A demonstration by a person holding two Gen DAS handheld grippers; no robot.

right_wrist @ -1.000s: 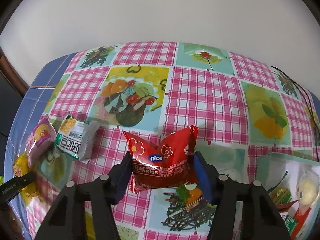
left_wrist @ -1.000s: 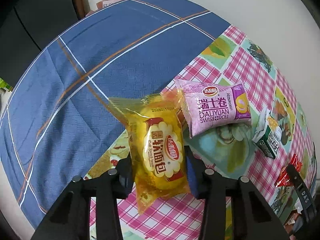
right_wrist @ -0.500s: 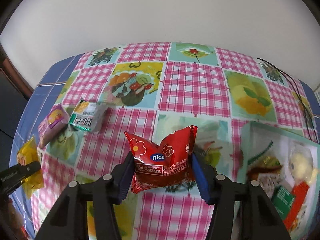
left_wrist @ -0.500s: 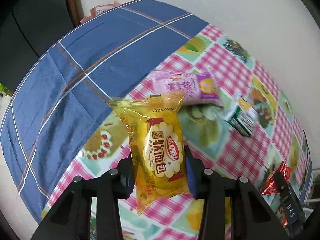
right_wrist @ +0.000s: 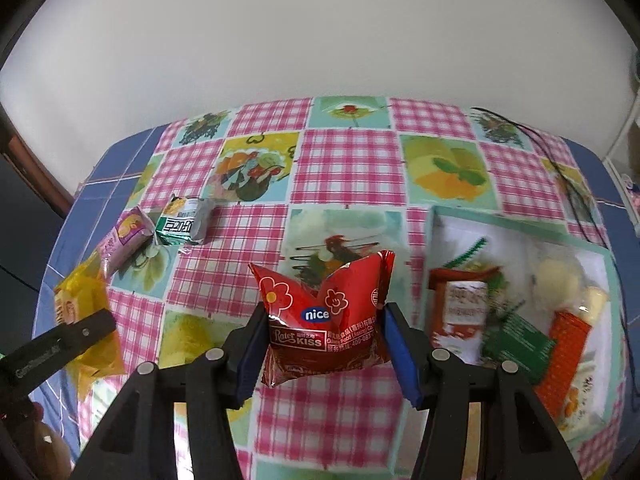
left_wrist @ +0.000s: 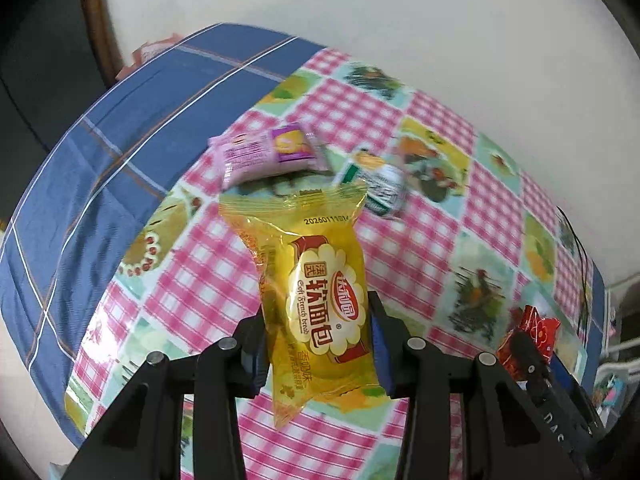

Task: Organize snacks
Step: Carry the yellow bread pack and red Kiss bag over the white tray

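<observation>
While the left gripper [left_wrist: 318, 354] clamps a yellow soft French bread packet [left_wrist: 320, 300] held lengthwise between its fingers, the right gripper [right_wrist: 326, 354] grips a red Rater Kiss snack bag [right_wrist: 326, 320] above the checked tablecloth [right_wrist: 348, 168]. The snack box [right_wrist: 436, 216] lies just forward-right of the right tongs, the nearer pair; a pink Swiss roll [left_wrist: 266, 154] and green packet [left_wrist: 380, 188] lie ahead of the left.

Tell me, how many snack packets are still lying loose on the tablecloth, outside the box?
2: the pink packet near the cloth's left edge, and the green packet right beside it. None seems hidden.
</observation>
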